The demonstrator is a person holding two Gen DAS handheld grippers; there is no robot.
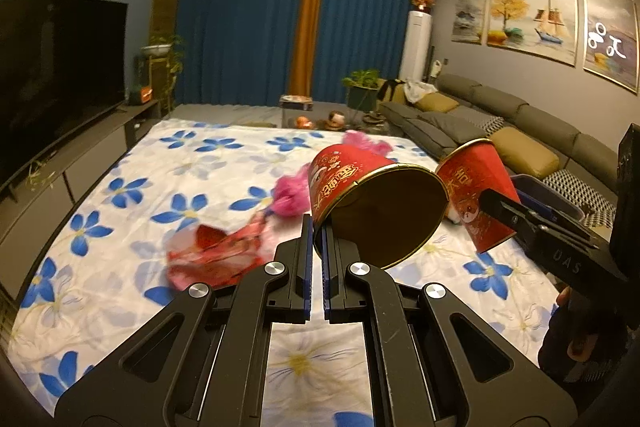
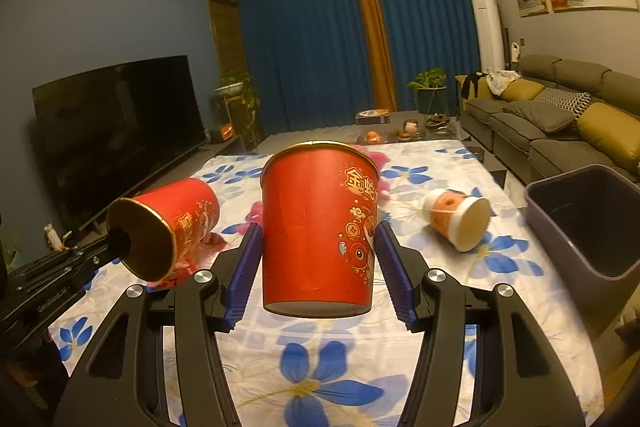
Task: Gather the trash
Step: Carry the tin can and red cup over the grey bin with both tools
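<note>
The rim of one red cup [image 1: 376,203] is being pinched by the left gripper [image 1: 319,243], its blue pads closed on the wall; the cup is being held on its side, mouth toward the camera. A second red cup [image 2: 318,231] is being clamped upright between the right gripper [image 2: 318,267] fingers, base down. Only the right view is showing the grey bin [image 2: 576,223] and a small tipped cup [image 2: 460,221]. Blurred red wrappers [image 1: 208,255], possibly foil, are being shown on the flowered sheet [image 1: 132,163].
</note>
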